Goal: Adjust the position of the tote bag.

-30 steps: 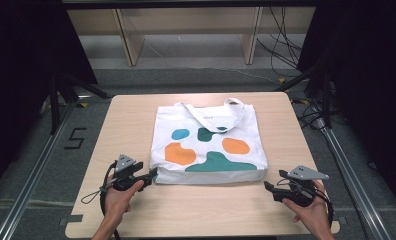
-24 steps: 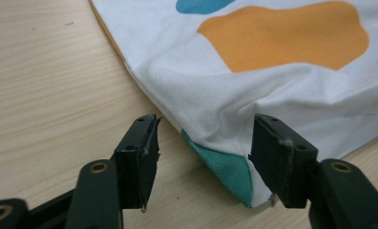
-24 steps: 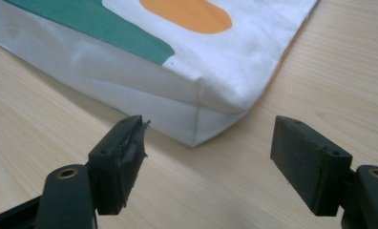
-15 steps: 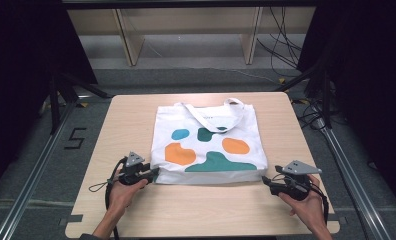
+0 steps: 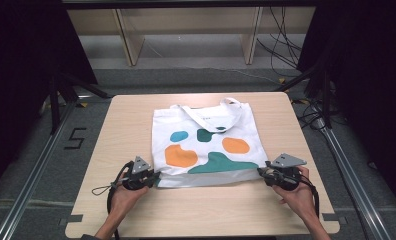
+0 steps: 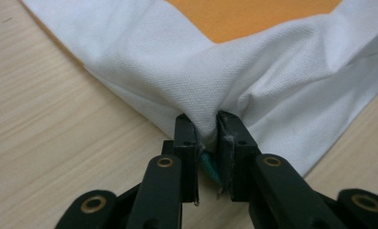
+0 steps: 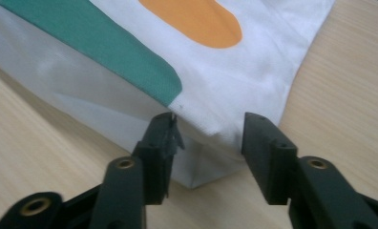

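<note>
A white tote bag (image 5: 206,145) with orange and teal blobs lies flat in the middle of the wooden table (image 5: 111,130), handles toward the far side. My left gripper (image 5: 156,178) is at the bag's near left corner. In the left gripper view that gripper (image 6: 207,125) is shut on a pinched fold of the white cloth (image 6: 187,67). My right gripper (image 5: 260,172) sits at the near right corner. In the right gripper view its jaws (image 7: 207,133) stand open around the bag's corner (image 7: 215,126), not clamped.
Bare table surface runs along the near edge in front of the bag and on both sides of it. Wooden shelf legs (image 5: 128,42) and cables (image 5: 286,45) stand on the floor beyond the table. Metal rails (image 5: 36,165) flank the table.
Both grippers have moved inward to the bag's near corners. The left gripper has shut on the left corner cloth; the right one has reached the right corner.
</note>
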Demonstrator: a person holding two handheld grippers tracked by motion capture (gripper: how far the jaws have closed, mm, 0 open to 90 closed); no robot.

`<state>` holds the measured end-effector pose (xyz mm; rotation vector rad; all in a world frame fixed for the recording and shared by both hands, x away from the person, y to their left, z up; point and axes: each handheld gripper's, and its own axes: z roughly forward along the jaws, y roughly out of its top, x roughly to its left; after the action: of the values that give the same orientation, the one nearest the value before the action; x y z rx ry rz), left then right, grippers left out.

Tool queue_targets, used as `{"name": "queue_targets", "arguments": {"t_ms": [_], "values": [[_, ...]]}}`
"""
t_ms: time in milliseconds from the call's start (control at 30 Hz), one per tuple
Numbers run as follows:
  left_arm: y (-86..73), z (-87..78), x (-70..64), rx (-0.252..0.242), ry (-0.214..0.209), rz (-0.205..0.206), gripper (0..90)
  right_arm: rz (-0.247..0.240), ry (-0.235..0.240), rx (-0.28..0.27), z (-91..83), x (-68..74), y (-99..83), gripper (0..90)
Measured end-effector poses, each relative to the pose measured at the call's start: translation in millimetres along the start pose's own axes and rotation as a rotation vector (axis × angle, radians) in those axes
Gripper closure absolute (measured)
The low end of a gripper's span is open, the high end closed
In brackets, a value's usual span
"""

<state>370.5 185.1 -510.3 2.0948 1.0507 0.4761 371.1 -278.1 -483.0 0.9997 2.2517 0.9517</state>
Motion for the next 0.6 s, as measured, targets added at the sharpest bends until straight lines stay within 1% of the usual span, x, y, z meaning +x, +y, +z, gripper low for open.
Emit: {"name": "queue_targets", "arguments": {"t_ms": [67,100,133,167,200,233,267,300,333,367,400,433,467,500,533,567,600], "values": [[-2.6,-2.2,-6.4,-0.014,-0.017,-0.002,78.3,-0.007,0.001,0.008,2.7,-2.3,1.6,70.2],[-2.6,-2.2,-6.4,-0.014,-0.017,-0.002,78.4,-0.030,0.004,0.013,4.9,-4.9,2.7,73.1],[-3.4,-3.3,-9.2,-0.012,-0.018,0.007,78.4,-0.029,0.011,0.016,8.0,-6.2,4.1,75.0],[-4.1,-4.4,-12.0,-0.006,-0.025,0.013,78.4,-0.029,0.011,0.016,8.0,-6.2,4.1,75.0],[-4.8,-5.0,-15.6,-0.006,-0.034,0.016,78.5,-0.036,-0.004,0.023,14.1,-10.6,6.9,77.4],[-5.6,-6.6,-24.1,-0.004,-0.055,0.035,78.5,-0.050,-0.018,0.024,17.2,-13.8,8.5,78.4],[-5.6,-6.6,-24.1,-0.004,-0.055,0.035,78.5,-0.050,-0.018,0.024,17.2,-13.8,8.5,78.4],[-6.0,-8.0,-27.5,0.002,-0.065,0.052,78.5,-0.042,-0.025,0.034,19.6,-16.2,9.8,78.6],[-6.3,-8.6,-37.0,-0.002,-0.085,0.061,78.4,-0.033,-0.035,0.032,26.2,-25.6,13.4,78.9],[-6.3,-8.6,-37.0,-0.002,-0.085,0.061,78.4,-0.032,-0.041,0.023,28.9,-28.6,14.9,79.4],[-5.8,-8.7,-42.2,-0.001,-0.093,0.074,78.4,-0.032,-0.041,0.023,28.9,-28.6,14.9,79.4],[-5.1,-8.1,-47.2,0.001,-0.097,0.091,78.3,-0.034,-0.050,0.030,36.3,-35.6,17.7,79.8],[-3.2,-7.1,-57.3,0.007,-0.113,0.108,78.3,-0.029,-0.050,0.033,40.2,-39.2,19.7,79.0],[-3.2,-7.1,-57.3,0.007,-0.113,0.108,78.3,-0.029,-0.050,0.033,40.2,-39.2,19.7,79.0],[-2.3,-5.7,-64.6,-0.004,-0.119,0.102,78.2,0.030,-0.072,0.025,45.9,-47.2,23.2,76.4],[-1.9,-5.7,-68.6,-0.004,-0.127,0.112,78.2,0.030,-0.072,0.025,45.9,-47.2,23.2,76.4],[-1.1,-5.2,-75.0,-0.008,-0.130,0.127,78.0,0.031,-0.077,0.016,47.8,-51.2,23.6,74.8]]}}
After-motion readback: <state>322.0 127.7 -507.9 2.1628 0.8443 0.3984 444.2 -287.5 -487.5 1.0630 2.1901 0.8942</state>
